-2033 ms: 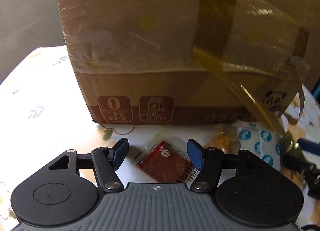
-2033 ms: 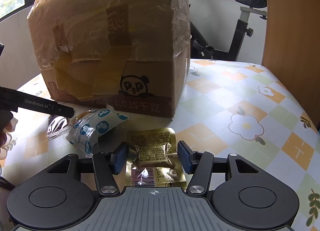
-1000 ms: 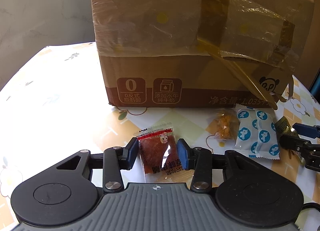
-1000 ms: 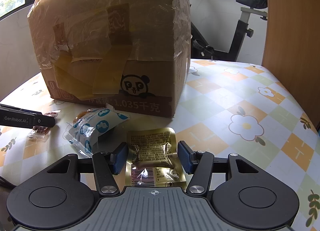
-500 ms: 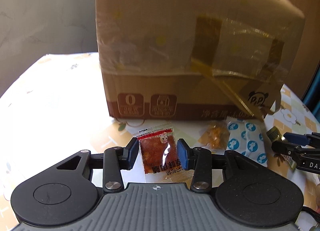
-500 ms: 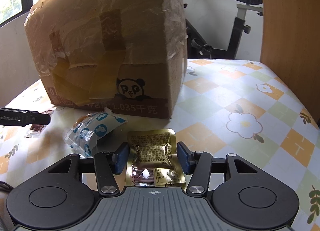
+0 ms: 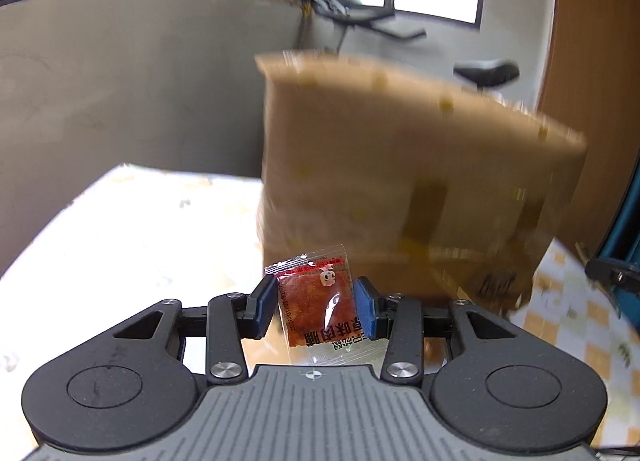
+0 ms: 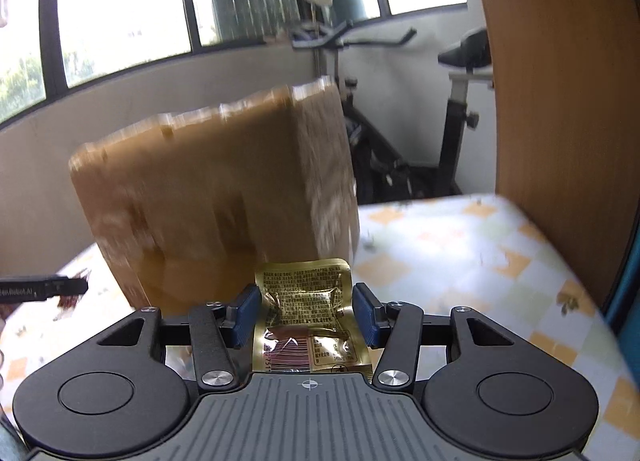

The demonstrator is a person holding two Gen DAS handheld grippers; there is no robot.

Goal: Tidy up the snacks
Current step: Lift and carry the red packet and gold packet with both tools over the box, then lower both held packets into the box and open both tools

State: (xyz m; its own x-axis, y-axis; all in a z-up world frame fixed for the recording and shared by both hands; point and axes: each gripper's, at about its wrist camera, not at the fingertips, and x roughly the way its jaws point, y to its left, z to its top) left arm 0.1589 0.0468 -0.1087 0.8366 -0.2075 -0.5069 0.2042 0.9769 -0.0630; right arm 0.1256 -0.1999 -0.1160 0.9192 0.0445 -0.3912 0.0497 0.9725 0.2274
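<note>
My left gripper (image 7: 316, 309) is shut on a clear packet of red snack (image 7: 318, 303), held upright in the air in front of the taped cardboard box (image 7: 400, 201). In the right wrist view, my right gripper (image 8: 307, 313) is shut on a crinkled gold foil packet (image 8: 306, 311), also lifted off the table. The box (image 8: 216, 197) stands just beyond it, blurred by motion. The tip of the left gripper (image 8: 44, 288) shows at the left edge, and the tip of the right gripper (image 7: 612, 271) at the right edge of the left wrist view.
The table wears a cloth with yellow checks and flowers (image 8: 460, 261). A brown wooden panel (image 8: 560, 101) rises at the right. An exercise bike (image 8: 460, 101) stands behind the table by the windows. A grey wall (image 7: 120, 101) lies to the left.
Both grippers have risen from the table with their packets, so the box now sits lower and farther in view. The loose packets on the cloth have dropped out of sight.
</note>
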